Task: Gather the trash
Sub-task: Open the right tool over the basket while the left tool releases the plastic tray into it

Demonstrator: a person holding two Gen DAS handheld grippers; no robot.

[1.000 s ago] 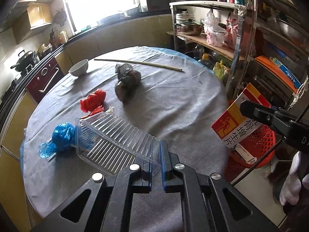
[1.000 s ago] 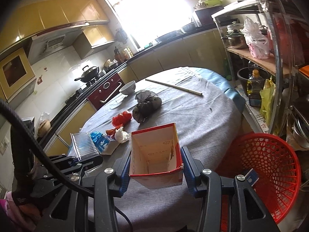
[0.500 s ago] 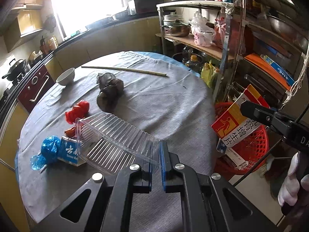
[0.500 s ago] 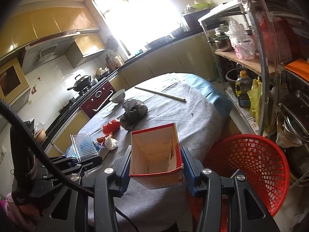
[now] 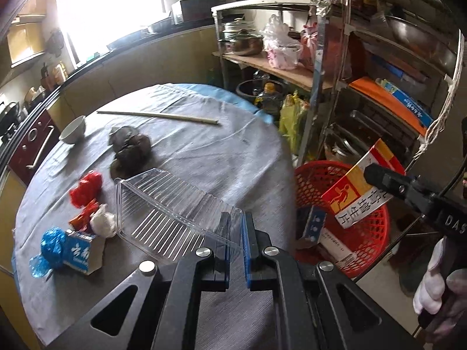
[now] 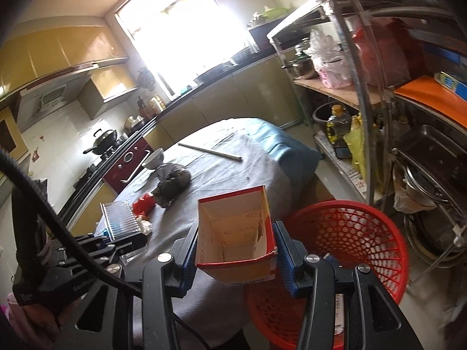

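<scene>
Clear ribbed plastic tray (image 5: 172, 207) sat pinched in our left gripper (image 5: 235, 233), frame centre. Our right gripper (image 6: 236, 250) clasped the open red-and-white cardboard carton (image 6: 236, 233) beside the red mesh basket (image 6: 350, 233), lower right.

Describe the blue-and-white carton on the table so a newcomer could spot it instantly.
Start at the round table under its grey cloth, then go to the litter near its left edge. The small carton lies on its side there, between a crumpled blue wrapper and a white wad. It alone is boxy with printed white characters.
</scene>
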